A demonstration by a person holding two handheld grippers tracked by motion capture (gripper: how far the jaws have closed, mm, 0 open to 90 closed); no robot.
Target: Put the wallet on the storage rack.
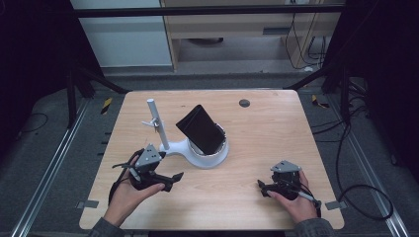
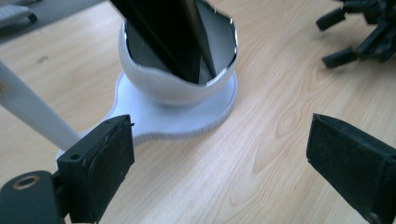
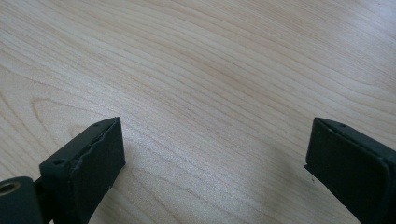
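My left gripper [image 1: 170,180] rests low on the table [image 1: 257,133], jaws spread wide and empty, aimed at the black wallet [image 1: 200,129] standing in the white bowl [image 1: 210,157], tilted up-left.

A light wooden table [image 1: 276,133], its grain running in long pale waves, carries a white stand [image 1: 197,153] whose flat base lies directly on the boards just beyond the left gripper [image 1: 170,180], with a slim white post [image 1: 158,123] rising at an angle from its near end. A small dark round disc [image 1: 244,103] sits in the tabletop near the far edge, well apart from both claws. Bare wood stretches under and ahead of the right gripper [image 1: 261,188], which hovers low over the near right corner.
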